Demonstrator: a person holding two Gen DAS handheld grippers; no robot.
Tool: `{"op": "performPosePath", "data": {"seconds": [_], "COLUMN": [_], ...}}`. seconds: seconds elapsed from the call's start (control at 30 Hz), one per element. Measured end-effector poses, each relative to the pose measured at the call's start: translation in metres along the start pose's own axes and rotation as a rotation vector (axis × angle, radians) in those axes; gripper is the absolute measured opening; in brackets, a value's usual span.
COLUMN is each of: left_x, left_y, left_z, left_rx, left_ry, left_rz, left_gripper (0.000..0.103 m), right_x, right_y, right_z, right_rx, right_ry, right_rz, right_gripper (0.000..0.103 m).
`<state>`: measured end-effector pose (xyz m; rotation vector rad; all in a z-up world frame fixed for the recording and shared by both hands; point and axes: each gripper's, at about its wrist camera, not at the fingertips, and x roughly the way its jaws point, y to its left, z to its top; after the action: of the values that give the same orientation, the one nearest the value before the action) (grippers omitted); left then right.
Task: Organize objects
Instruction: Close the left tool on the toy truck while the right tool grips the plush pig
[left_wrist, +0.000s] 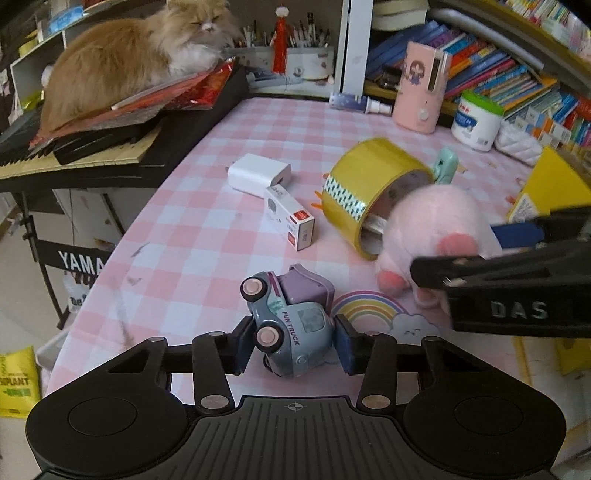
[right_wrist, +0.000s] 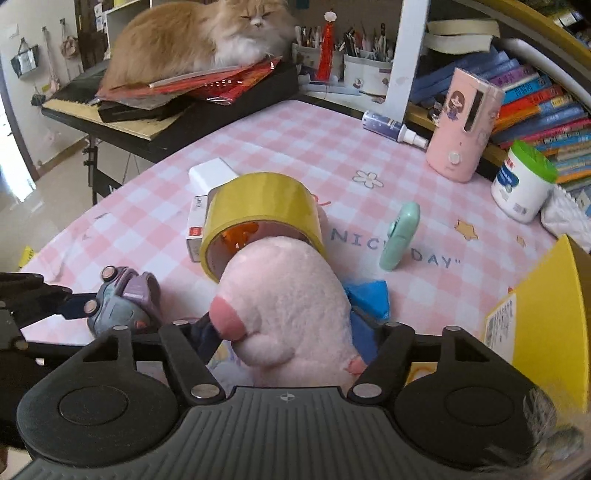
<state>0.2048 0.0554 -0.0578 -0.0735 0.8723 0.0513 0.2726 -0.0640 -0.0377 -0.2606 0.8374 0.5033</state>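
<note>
1. Our left tool (left_wrist: 293, 345) sits low over the bench (left_wrist: 207, 236), its two blue pads on either side of the toy truck (left_wrist: 291, 325).
2. The truck lies tipped on its side at the near edge of the bench, wheels toward the left pad, its purple box pointing away from us.
3. Both pads look to touch the truck, so we read the left tool as pinching it; the truck also rests on the checked cloth.
4. Our right tool (right_wrist: 291, 325) holds the pink plush (right_wrist: 291, 314) between its pads, closed on its soft body.
5. From the left wrist view, the plush (left_wrist: 436, 229) is just right of the truck and partly hidden by the right tool's black finger.
6. The plush stands just in front of the tape roll (right_wrist: 258, 218), which lies on its side with its open core facing us; whether the two touch we cannot tell.
7. Behind the roll lie a white charger (left_wrist: 258, 179) and a small white carton (left_wrist: 290, 218), end to end.
8. A mint clip (right_wrist: 400, 236) stands upright to the right of the roll, apart from it.
9. Farther back are a spray bottle (right_wrist: 391, 129) on its side, a pink case (right_wrist: 463, 125), and a green-lidded tub (right_wrist: 524, 181).
10. A yellow box (right_wrist: 546, 314) stands at the near right.
11. A cat (right_wrist: 195, 37) lies on red papers atop a keyboard (left_wrist: 74, 147) beyond the bench's left edge.
</note>
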Motion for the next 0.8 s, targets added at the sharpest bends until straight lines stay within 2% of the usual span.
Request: {"op": "performPosePath", "data": {"seconds": [0.17, 0.47, 0.8], "left_x": [-0.027, -0.087, -0.142], "left_y": [0.002, 0.008, -0.002], "left_z": [-0.007, -0.031, -0.071], "left_rx": [0.002, -0.002, 0.101], "left_ry": [-0.036, -0.104, -0.136], "left_rz": [-0.037, -0.119, -0.210], "left_gripper": [0.043, 0.043, 0.043], "right_x": [-0.030, -0.089, -0.150], "right_y": [-0.003, 0.008, 0.041], "right_z": [-0.014, -0.053, -0.111], "right_rx": [0.086, 0.217, 0.311], "right_ry": [-0.008, -0.042, -0.084], "right_rz": [0.017, -0.027, -0.096], "right_gripper": [0.065, 0.065, 0.065]}}
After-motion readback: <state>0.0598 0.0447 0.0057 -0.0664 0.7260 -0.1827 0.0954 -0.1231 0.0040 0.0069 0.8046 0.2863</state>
